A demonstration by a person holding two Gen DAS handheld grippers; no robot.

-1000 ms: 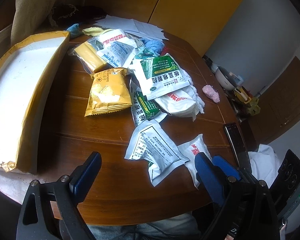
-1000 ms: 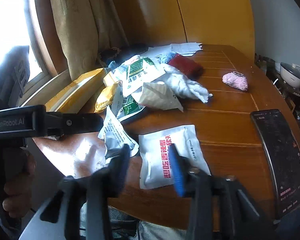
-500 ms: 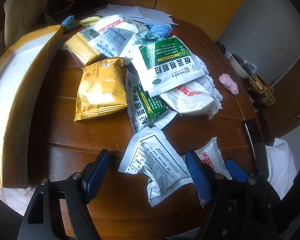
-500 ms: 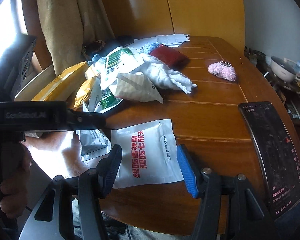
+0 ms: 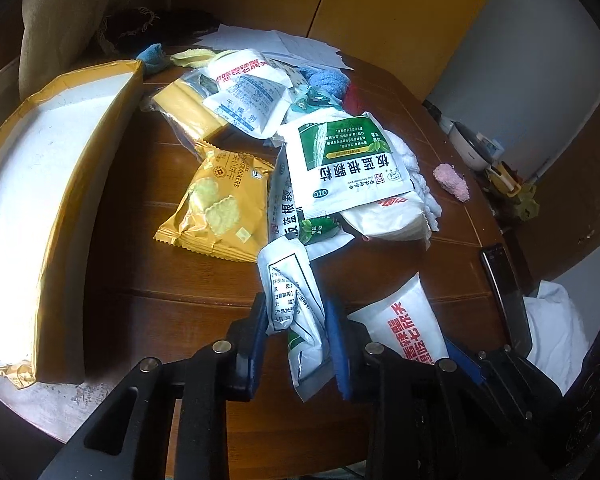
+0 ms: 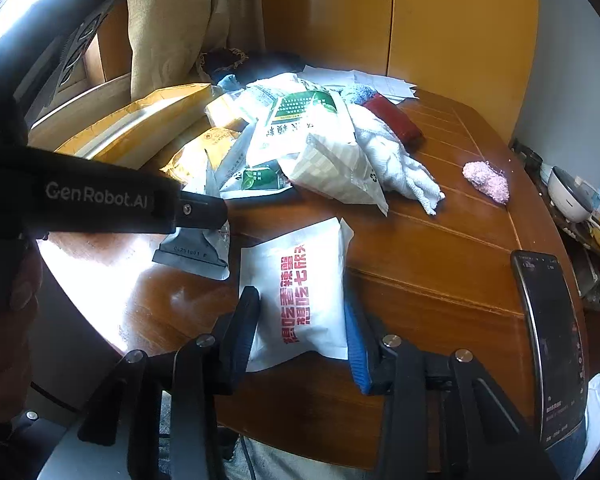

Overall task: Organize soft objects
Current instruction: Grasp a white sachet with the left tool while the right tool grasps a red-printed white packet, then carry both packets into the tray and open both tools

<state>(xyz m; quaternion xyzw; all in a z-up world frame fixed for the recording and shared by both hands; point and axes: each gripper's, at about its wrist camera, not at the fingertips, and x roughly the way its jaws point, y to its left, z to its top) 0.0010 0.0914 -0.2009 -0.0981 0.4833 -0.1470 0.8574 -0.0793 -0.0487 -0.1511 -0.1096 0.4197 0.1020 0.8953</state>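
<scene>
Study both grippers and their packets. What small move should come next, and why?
Probably lift. The left gripper is pinching its crumpled sachet, and the right gripper brackets the red-lettered packet, both at the table edge; raising them clears the pile.

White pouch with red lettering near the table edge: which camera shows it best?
The right wrist view: the white pouch with red lettering lies almost fully visible between the right gripper jaws. The left wrist view shows only part of it, behind the left gripper.
</scene>
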